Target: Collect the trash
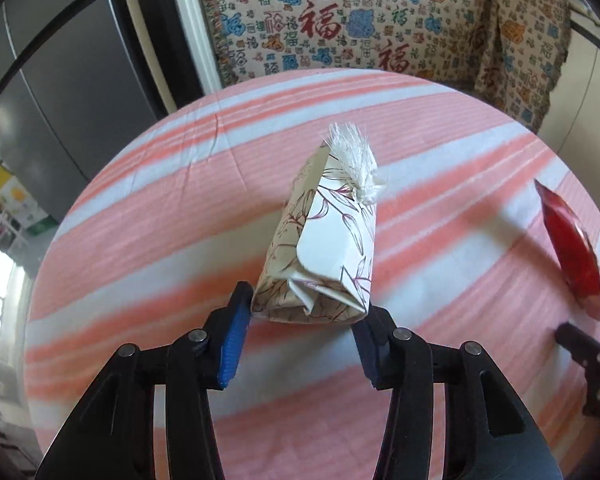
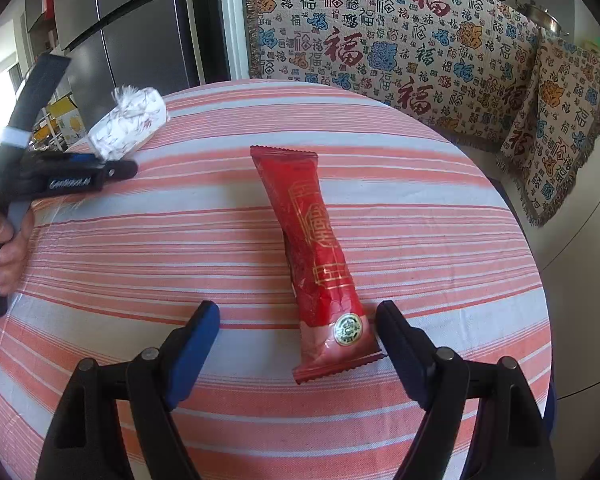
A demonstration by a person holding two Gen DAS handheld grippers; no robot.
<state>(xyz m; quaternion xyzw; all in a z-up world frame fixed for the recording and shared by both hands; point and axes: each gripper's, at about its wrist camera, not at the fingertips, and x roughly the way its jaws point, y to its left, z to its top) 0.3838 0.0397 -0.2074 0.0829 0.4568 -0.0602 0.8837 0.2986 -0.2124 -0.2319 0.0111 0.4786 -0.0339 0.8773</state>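
Observation:
A white tissue pack (image 1: 324, 236) with a leaf print and a tuft of tissue at its far end is gripped at its near end by my left gripper (image 1: 306, 312), and looks lifted off the table. It also shows at the far left of the right wrist view (image 2: 130, 122), held in the left gripper (image 2: 100, 164). A red snack wrapper (image 2: 320, 256) lies flat on the striped table. My right gripper (image 2: 298, 324) is open, its right finger beside the wrapper's near end. The wrapper shows at the right edge of the left wrist view (image 1: 572, 252).
The round table wears a pink and white striped cloth (image 2: 180, 240). A bench with a patterned cover (image 2: 400, 48) stands behind it, and a cushion (image 2: 560, 128) at the right. A dark fridge (image 1: 60, 80) stands at the left.

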